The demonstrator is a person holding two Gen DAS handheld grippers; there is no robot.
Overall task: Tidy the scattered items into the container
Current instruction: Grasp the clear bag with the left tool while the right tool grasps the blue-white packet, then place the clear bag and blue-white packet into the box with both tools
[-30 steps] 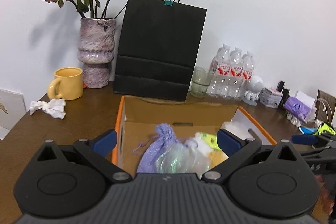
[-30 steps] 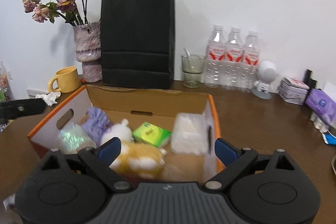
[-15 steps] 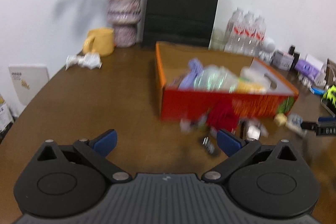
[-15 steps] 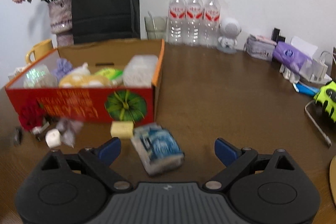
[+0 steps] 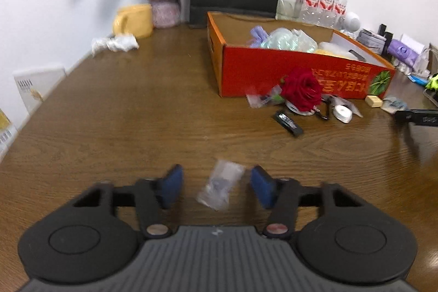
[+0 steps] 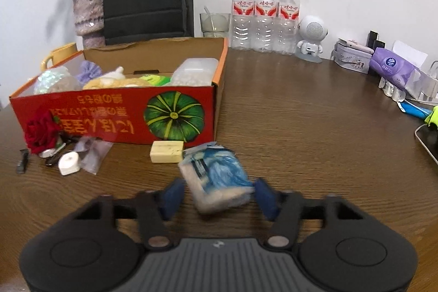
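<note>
The left tongs (image 5: 216,184) stand wide around a small clear bag (image 5: 221,187) on the surface (image 5: 123,114). The right tongs (image 6: 217,194) stand wide around a blue packet (image 6: 216,177), not touching it, just before the red box (image 6: 115,116) already holding several items

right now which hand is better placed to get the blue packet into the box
Right. The right gripper already straddles the blue packet, jaws open, close to the orange box. The left gripper straddles a small clear bag farther away.
</note>
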